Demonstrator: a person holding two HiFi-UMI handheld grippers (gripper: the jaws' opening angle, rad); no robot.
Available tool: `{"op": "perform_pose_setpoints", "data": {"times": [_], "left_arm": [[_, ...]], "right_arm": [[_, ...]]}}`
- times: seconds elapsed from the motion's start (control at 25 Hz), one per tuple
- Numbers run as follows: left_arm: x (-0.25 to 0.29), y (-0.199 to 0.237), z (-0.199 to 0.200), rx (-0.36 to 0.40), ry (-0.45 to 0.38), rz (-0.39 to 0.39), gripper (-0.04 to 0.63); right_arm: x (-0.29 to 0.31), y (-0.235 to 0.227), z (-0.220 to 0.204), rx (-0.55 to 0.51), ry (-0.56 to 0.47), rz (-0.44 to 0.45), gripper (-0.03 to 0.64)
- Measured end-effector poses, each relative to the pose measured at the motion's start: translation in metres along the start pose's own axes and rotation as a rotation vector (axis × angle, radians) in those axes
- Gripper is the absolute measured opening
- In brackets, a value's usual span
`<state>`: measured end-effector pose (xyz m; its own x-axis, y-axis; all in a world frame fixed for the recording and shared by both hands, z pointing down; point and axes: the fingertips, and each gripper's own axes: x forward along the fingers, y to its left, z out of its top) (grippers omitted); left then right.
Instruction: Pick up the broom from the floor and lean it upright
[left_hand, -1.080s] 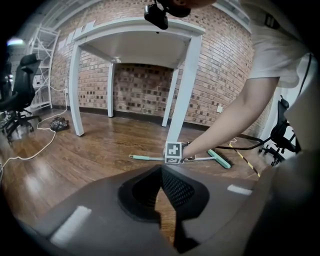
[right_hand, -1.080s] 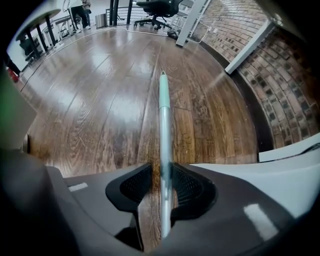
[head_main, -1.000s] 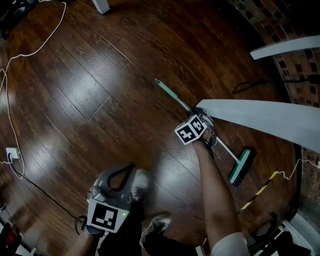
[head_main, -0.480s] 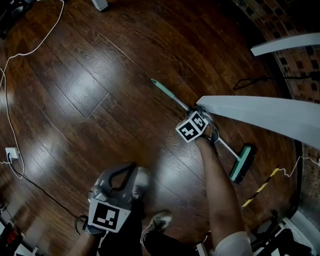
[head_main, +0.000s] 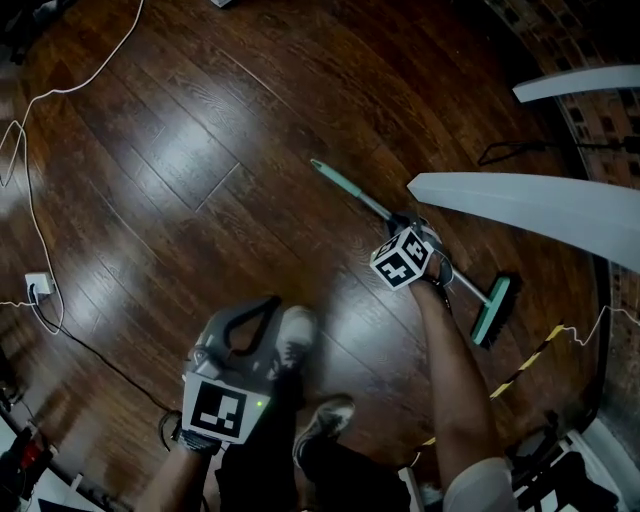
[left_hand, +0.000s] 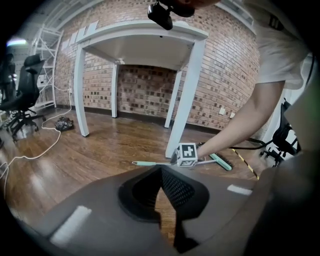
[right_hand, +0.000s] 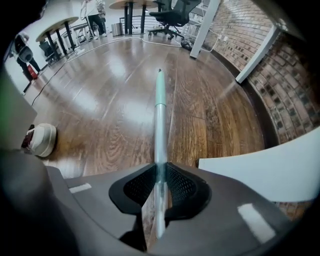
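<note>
Dark wood floor (head_main: 180, 160) runs under everything. Nearest, beside the person's shoe (head_main: 296, 338), the left gripper (head_main: 262, 308) hangs idle, jaws pressed together on nothing, likely kept clear of the work. Further out, the right gripper (right_hand: 160, 169) points steeply down. Its jaws have just been closing round the broom (head_main: 350, 190) and pinch the metal shaft partway along, probably to raise it. The green grip end reaches beyond the jaws, and the brush head (head_main: 492, 310) lies behind them, by the white table (head_main: 520, 215).
</note>
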<state>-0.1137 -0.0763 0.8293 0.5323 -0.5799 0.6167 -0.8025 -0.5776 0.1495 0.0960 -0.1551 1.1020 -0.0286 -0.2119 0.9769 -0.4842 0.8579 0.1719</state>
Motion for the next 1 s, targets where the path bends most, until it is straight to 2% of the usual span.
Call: {"op": "perform_pose_setpoints", "data": {"times": [0.2, 0.44, 0.56, 0.76, 1.0], "left_arm": [[-0.034, -0.001, 0.036, -0.052, 0.010, 0.030, 0.000], [-0.060, -0.024, 0.106, 0.061, -0.045, -0.021, 0.000], [-0.069, -0.044, 0.148, 0.083, -0.069, -0.061, 0.001], [-0.069, -0.076, 0.218, 0.134, -0.122, -0.128, 0.001], [-0.051, -0.118, 0.278, 0.190, -0.170, -0.176, 0.000]], "right_arm": [[-0.064, 0.010, 0.001, -0.007, -0.032, -0.005, 0.084], [-0.158, -0.001, -0.007, 0.056, -0.083, -0.067, 0.084], [-0.214, -0.011, -0.018, 0.088, -0.131, -0.103, 0.084], [-0.295, -0.037, -0.048, 0.203, -0.184, -0.153, 0.086], [-0.362, -0.085, -0.090, 0.394, -0.262, -0.232, 0.087]]}}
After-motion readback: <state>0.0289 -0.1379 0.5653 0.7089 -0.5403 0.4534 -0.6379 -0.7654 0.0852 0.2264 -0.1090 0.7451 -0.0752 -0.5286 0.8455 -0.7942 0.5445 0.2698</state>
